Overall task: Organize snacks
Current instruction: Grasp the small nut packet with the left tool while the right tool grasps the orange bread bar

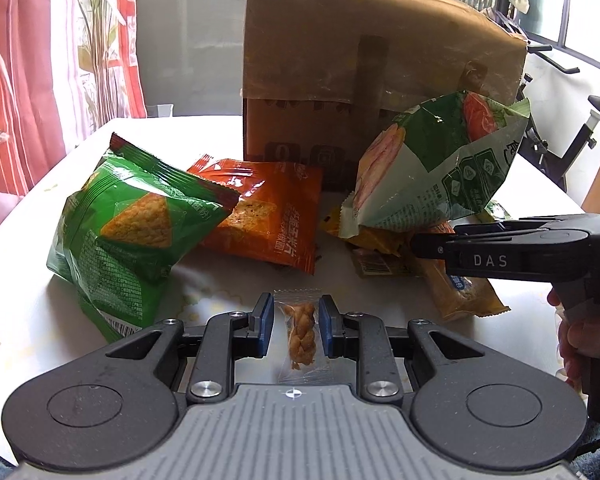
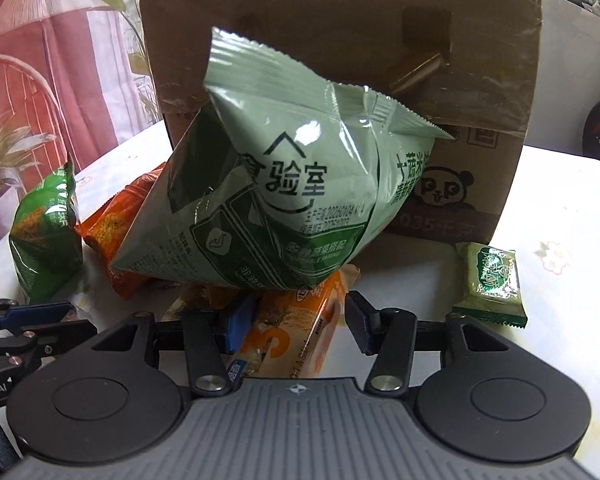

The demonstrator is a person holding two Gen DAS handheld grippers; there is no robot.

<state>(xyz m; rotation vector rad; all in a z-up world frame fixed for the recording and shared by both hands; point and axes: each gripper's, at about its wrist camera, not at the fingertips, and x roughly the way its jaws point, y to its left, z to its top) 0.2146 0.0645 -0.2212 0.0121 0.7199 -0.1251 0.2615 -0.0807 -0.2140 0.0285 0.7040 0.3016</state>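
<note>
My left gripper [image 1: 296,320] has its blue pads against both sides of a small clear packet with a twisted dough snack [image 1: 299,332], low over the white table [image 1: 220,280]. In the right wrist view my right gripper [image 2: 296,320] stands open around an orange snack packet [image 2: 296,332]; a thin gap shows at the right finger. A pale green bag [image 2: 284,184] leans on the pile just above that packet. In the left wrist view, the right gripper [image 1: 424,242] reaches in from the right under the pale green bag [image 1: 432,176].
A tall cardboard box [image 1: 380,80] stands behind the snacks. Left of centre lie a green chips bag [image 1: 128,236] and a red-orange chips bag [image 1: 268,216]. A small green packet [image 2: 492,280] sits to the right of the box. A hand [image 1: 580,336] holds the right gripper.
</note>
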